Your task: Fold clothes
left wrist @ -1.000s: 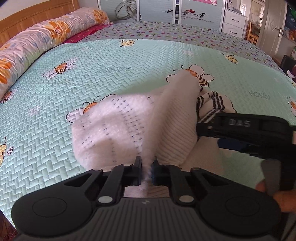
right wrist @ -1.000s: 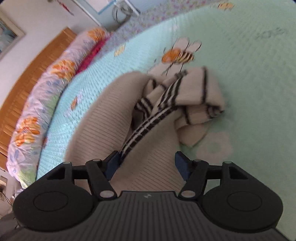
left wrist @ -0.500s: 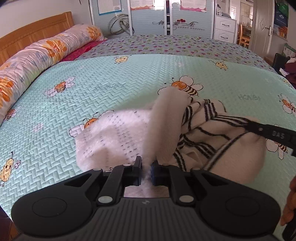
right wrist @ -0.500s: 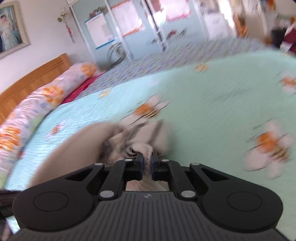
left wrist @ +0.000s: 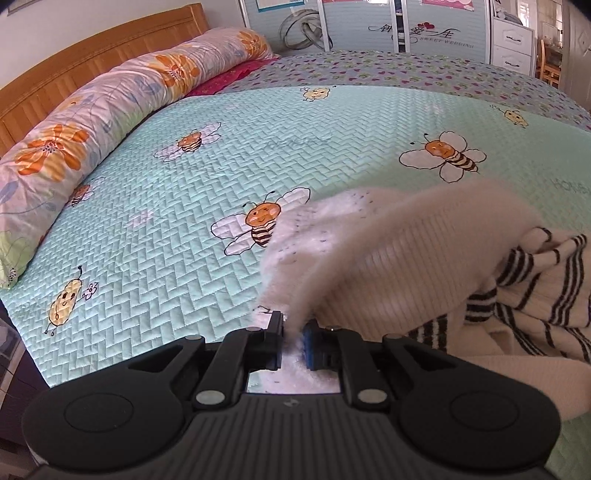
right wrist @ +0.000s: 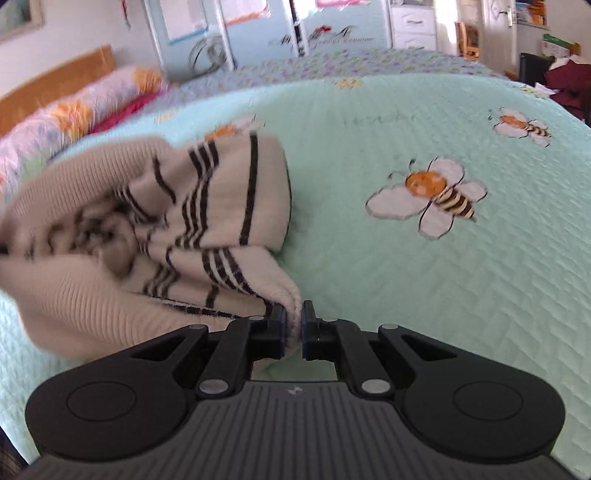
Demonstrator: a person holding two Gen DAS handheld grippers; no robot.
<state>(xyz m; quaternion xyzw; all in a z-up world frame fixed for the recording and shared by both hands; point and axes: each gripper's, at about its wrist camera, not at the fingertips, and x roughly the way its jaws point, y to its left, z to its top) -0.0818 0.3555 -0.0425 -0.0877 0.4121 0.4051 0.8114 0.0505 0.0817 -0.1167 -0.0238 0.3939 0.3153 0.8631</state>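
Observation:
A cream ribbed sweater [left wrist: 424,258] with black stripes and a fluffy white lining hangs bunched between both grippers above the bee-print bedspread [left wrist: 240,147]. My left gripper [left wrist: 293,334] is shut on one edge of it, where the white fleecy side shows. My right gripper [right wrist: 293,325] is shut on a striped edge of the sweater [right wrist: 184,229], which droops to its left. The sweater's underside and the far part of it are hidden in folds.
A long floral bolster pillow [left wrist: 110,99] lies along the wooden headboard [left wrist: 74,70] at the left. A purple patterned blanket [left wrist: 406,70] covers the far end of the bed. Wardrobe doors [left wrist: 406,26] and a white drawer unit [left wrist: 511,44] stand beyond. Dark clothes [right wrist: 565,81] lie far right.
My right gripper closed on the sweater's striped edge and lifted it. Both grippers have raised the sweater and shifted it right, uncovering the bee print at left.

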